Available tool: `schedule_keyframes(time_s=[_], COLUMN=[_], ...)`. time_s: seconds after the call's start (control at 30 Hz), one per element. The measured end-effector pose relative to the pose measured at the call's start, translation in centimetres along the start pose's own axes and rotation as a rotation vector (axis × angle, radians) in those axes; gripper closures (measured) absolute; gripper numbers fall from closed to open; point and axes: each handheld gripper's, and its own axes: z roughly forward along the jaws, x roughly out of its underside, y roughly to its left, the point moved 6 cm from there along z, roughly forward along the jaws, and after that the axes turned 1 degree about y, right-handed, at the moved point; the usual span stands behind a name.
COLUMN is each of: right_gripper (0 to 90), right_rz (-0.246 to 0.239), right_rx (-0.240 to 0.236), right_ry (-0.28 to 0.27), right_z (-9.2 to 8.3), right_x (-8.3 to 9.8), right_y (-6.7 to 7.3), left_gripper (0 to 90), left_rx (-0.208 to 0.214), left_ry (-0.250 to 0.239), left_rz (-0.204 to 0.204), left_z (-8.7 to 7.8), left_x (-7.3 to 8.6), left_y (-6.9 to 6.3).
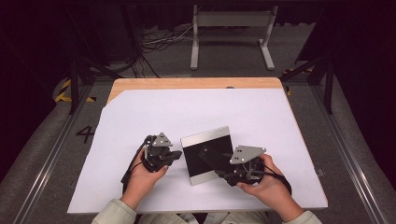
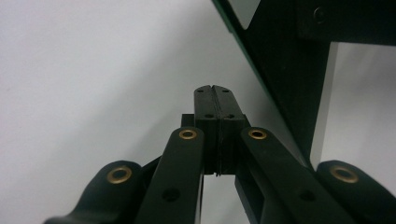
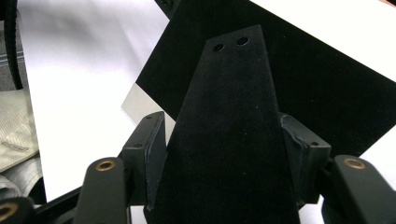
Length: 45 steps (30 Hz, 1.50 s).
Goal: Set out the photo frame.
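Black jaws of the right gripper (image 3: 224, 154) stand apart in the right gripper view, one on each side of a tapered black strip (image 3: 231, 140) that runs up between them. They seem to clamp it by its side edges, though whether both pads truly bite I cannot tell for sure. The strip's long axis runs straight away from the gripper, its narrow end with two small holes lying over the panel (image 3: 322, 93).

That panel (image 1: 208, 154) is a flat plate, black in the middle with silver bands along two opposite edges, lying on the white sheet (image 1: 196, 112) that covers the table (image 1: 140, 84). In the high view it sits between the two hands, turned a little off square. The right hand (image 1: 268, 184) is nearer: its gripper (image 1: 233, 175) reaches onto the panel's right part from below and to the right.

Over on the left, the left gripper (image 1: 175, 155) rests just beside the panel's left edge, jaws pressed together on nothing (image 2: 216, 109); in the left gripper view the panel's dark edge (image 2: 280, 79) rises to the right of the tips.

Judging from this, the next move turns on laying the strip onto the panel. Nothing else lies on the sheet to block it; the left gripper could steady the panel's left edge.
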Motion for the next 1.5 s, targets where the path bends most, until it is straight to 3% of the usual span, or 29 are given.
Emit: schedule_keyframes(time_s=[0.33,0.43,0.57,0.8,0.83,0.87,0.93,1.3,1.5], right_gripper=[40.0,40.0,40.0,40.2,40.7,50.0,58.1,59.7,59.7], right_rz=[0.006,0.007,0.008,-0.013,-0.016,0.006,0.056,0.043,0.049], right_rx=[-0.004,-0.005,-0.008,0.012,0.023,0.024,-0.018,-0.018,-0.004], right_ry=[-0.001,-0.001,0.0,0.012,0.012,0.003,-0.03,-0.037,-0.017], right_z=[0.0,0.1,0.0,-0.1,-0.1,-0.2,-0.7,-0.4,0.4], right_x=[0.0,-0.1,-0.1,-0.2,-0.3,-0.4,-0.8,-0.9,-0.3], right_y=[-0.1,-0.1,-0.1,-0.3,-0.3,-0.5,-0.8,-1.2,-1.4], left_gripper=[90.0,90.0,90.0,90.0,90.0,90.0,90.0,90.0,90.0], left_rx=[0.004,0.029,-0.01,0.0,0.002,-0.002,0.006,-0.02,-0.029], left_ry=[-0.023,-0.04,-0.048,-0.079,-0.092,-0.104,-0.121,-0.158,-0.167], left_rz=[0.004,-0.008,0.02,0.013,0.011,0.02,0.014,0.042,0.09], left_z=[0.1,0.2,0.1,-0.3,-0.5,-0.7,-1.2,-2.2,-2.5], left_x=[-0.3,-0.6,-0.8,-1.0,-1.1,-1.2,-1.4,-1.7,-2.0], left_y=[0.0,-0.2,-0.5,-0.6,-0.7,-0.6,-0.6,-1.2,-2.2])
